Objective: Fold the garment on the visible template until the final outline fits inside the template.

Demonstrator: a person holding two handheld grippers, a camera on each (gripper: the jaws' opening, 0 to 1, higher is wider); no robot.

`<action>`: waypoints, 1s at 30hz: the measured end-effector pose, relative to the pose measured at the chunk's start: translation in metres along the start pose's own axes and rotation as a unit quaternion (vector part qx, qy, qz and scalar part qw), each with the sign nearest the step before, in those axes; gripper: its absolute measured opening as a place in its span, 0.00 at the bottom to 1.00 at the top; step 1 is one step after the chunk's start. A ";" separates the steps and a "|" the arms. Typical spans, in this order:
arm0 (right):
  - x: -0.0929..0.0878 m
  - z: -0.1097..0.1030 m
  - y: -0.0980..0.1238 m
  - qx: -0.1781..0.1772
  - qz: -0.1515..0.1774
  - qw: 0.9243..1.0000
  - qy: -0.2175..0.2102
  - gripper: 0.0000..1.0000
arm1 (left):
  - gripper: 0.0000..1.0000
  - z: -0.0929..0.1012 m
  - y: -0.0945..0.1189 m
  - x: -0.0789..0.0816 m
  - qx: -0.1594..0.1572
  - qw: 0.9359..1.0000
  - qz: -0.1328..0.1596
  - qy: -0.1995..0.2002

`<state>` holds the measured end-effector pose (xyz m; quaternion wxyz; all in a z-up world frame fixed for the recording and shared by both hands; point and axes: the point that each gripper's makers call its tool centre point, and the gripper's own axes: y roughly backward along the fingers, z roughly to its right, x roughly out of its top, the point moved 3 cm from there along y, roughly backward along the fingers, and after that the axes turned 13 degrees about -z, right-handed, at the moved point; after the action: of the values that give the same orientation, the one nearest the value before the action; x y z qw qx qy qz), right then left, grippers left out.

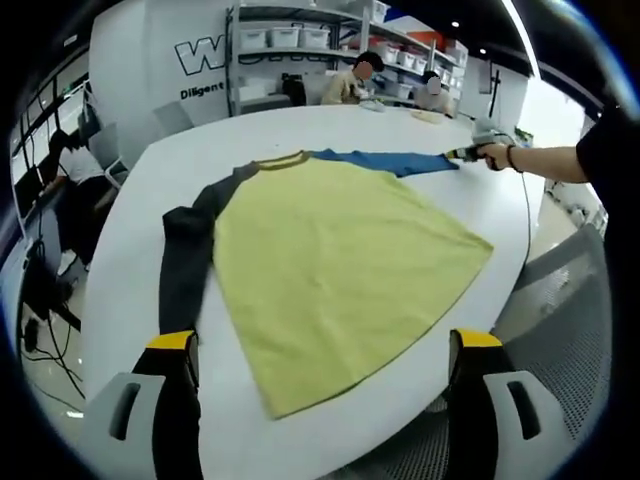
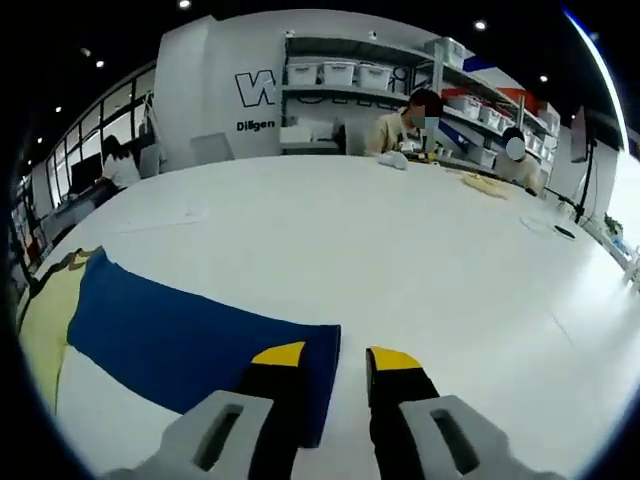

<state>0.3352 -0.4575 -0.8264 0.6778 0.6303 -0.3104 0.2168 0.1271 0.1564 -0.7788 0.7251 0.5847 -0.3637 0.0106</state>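
One garment point(image 1: 330, 265), a yellow-green shirt with a dark grey sleeve point(image 1: 188, 270) and a blue sleeve point(image 1: 385, 160), lies flat on the white table point(image 1: 150, 190), spread ahead of the left gripper point(image 1: 325, 345), whose yellow-tipped jaws stand wide apart with the dark sleeve running down to the left jaw and the hem between the two. At the far right of the left gripper view a person's hand point(image 1: 492, 153) holds the other gripper at the cuff of the blue sleeve. In the right gripper view the blue sleeve point(image 2: 190, 340) reaches in from the left and its cuff end lies at the left jaw of the right gripper point(image 2: 335, 362), whose jaws stand slightly apart, and I cannot tell whether cloth is pinched.
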 end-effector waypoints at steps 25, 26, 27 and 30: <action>-0.034 -0.016 0.014 0.001 -0.082 0.997 0.004 0.13 | 0.99 0.003 0.010 -0.001 0.009 1.000 0.015 0.002; -0.032 -0.017 0.014 -0.001 -0.081 0.997 0.013 0.11 | 0.99 0.003 0.010 -0.001 0.009 1.000 0.016 0.003; -0.032 -0.018 0.014 0.001 -0.079 0.997 0.011 0.09 | 0.99 0.003 0.011 -0.001 0.009 1.000 0.016 0.004; -0.029 -0.019 0.010 -0.001 -0.074 0.997 0.014 0.07 | 0.99 0.002 0.013 -0.004 0.013 1.000 0.016 0.005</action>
<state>0.3103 -0.4347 -0.8394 0.6966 0.6480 -0.2537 0.1744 0.1178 0.1606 -0.7702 0.7191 0.5882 -0.3687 0.0297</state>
